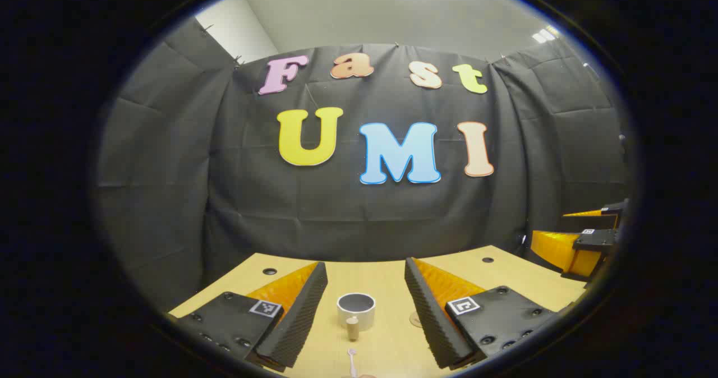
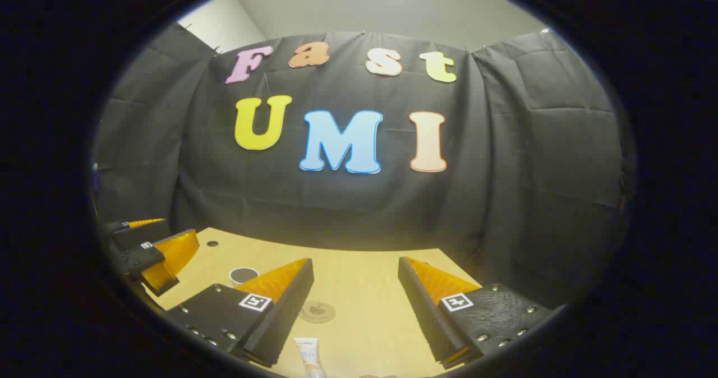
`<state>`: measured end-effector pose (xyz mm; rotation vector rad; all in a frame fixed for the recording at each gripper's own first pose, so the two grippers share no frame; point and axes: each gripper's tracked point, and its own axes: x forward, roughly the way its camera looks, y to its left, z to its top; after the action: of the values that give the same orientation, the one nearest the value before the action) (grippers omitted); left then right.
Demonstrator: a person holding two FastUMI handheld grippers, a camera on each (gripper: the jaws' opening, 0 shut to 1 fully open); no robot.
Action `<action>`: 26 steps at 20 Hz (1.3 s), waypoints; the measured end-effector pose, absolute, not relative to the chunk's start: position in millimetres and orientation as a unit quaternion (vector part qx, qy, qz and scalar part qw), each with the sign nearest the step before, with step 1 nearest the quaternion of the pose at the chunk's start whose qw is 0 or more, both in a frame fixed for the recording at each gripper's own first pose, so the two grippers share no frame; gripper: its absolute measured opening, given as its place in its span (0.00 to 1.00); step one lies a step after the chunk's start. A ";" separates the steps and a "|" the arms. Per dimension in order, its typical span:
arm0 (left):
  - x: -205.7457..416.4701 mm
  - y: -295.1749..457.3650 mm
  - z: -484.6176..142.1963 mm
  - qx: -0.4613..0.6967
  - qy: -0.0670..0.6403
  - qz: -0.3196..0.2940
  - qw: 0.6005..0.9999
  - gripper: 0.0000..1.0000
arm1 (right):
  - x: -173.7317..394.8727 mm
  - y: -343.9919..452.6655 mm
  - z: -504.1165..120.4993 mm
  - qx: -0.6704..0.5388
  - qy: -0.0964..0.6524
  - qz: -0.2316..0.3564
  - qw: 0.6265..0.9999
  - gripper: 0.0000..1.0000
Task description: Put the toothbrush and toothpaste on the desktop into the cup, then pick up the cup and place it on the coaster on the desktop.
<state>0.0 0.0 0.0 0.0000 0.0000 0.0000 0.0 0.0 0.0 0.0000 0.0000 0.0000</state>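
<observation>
Left gripper view: left tongs (image 1: 366,310) gape wide, empty, ridged pads; between them at 6 o'clock a pale toothbrush (image 1: 351,361) head, then a round white cup (image 1: 356,309) on the smooth wooden surface (image 1: 387,341). Right gripper view: right tongs (image 2: 355,305) equally wide, empty; toothpaste (image 2: 309,355) tube at 6 o'clock, flat round coaster (image 2: 317,312) beyond, cup at 10 o'clock beside the left tongs.

In the left gripper view our left gripper (image 1: 364,305) hangs above the desk (image 1: 505,271) with its jaws spread wide. Between them, farther off, stands the cup (image 1: 356,309). Just near of it we see a toothbrush (image 1: 351,361). The right gripper (image 1: 583,243) shows at far right, beyond the desk's edge.
</observation>
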 end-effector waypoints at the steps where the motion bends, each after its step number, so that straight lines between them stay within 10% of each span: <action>1: 2.6 -0.6 1.7 -0.004 -0.002 -0.002 1.000 0.92 | -0.2 0.2 0.1 -0.002 0.001 0.001 1.000 0.94; 26: 24.9 0.1 2.9 -0.004 0.022 0.006 1.000 0.91 | 2.9 4.9 2.7 -0.008 0.000 0.015 1.000 0.94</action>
<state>24.9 0.1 2.9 -0.0077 0.0434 0.0127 2.9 4.9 2.7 -0.0164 -0.0009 0.0293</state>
